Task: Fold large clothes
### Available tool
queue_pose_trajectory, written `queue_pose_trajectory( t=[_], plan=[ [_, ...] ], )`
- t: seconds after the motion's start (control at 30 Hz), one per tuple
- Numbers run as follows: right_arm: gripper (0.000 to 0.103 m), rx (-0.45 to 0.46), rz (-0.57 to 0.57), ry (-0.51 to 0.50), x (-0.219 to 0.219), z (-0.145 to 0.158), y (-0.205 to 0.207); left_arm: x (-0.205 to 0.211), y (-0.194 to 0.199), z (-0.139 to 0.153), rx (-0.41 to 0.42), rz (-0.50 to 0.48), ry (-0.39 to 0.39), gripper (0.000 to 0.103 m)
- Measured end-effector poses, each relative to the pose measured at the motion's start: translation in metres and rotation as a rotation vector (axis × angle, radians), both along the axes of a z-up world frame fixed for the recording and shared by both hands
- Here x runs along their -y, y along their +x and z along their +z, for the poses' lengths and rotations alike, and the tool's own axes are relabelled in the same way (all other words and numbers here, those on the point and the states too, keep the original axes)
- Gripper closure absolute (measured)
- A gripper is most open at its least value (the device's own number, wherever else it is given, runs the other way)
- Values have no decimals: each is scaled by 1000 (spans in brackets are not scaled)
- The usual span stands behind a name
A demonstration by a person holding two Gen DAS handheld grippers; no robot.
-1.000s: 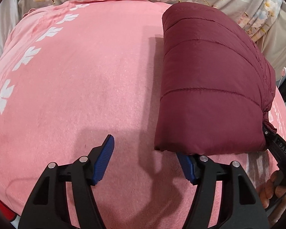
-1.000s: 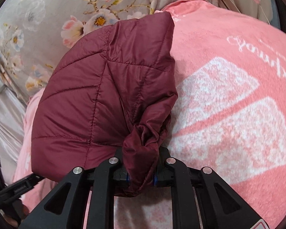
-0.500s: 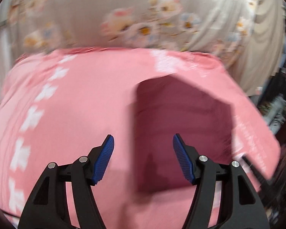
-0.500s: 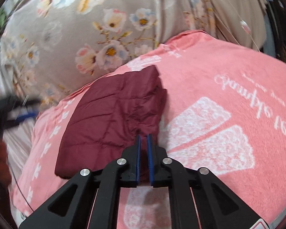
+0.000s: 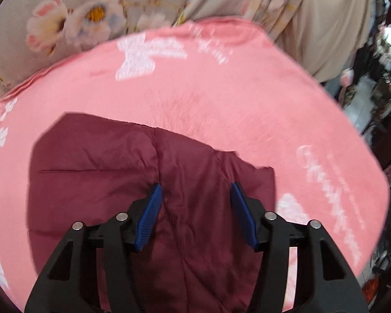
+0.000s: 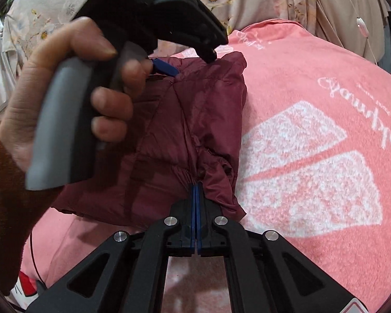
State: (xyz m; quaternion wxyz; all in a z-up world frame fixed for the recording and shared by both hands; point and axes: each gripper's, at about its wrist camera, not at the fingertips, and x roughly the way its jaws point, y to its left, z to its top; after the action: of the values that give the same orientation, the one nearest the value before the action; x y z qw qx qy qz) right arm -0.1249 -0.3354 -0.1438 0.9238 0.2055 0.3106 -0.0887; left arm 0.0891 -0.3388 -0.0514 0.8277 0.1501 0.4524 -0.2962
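In the right wrist view, the right gripper is seen nearest, its blue fingers pressed together with no cloth between them, the tips just touching the near edge of the folded maroon quilted jacket. The jacket is laid flat on a pink blanket printed with white shapes and script. Above its far edge, the left gripper is held by a hand in a brown sleeve, its fingers spread apart over the jacket, nothing caught between them. Beyond the blanket, a floral curtain is hung as a backdrop.
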Motion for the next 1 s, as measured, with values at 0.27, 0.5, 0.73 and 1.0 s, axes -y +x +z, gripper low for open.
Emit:
queue_pose_trajectory(
  t=[0.27, 0.5, 0.73, 1.0],
  plan=[
    [103, -49, 6, 8, 4, -10, 12, 12, 18, -37, 64, 55, 66, 49],
    [103, -54, 4, 13, 8, -14, 16, 15, 33, -60, 99, 74, 86, 48],
    [103, -59, 8, 29, 10, -16, 18, 18, 41, -73, 123, 87, 92, 48],
    [103, -61, 30, 53, 24, -8, 22, 15, 43, -71, 134, 90, 65, 48]
  ],
)
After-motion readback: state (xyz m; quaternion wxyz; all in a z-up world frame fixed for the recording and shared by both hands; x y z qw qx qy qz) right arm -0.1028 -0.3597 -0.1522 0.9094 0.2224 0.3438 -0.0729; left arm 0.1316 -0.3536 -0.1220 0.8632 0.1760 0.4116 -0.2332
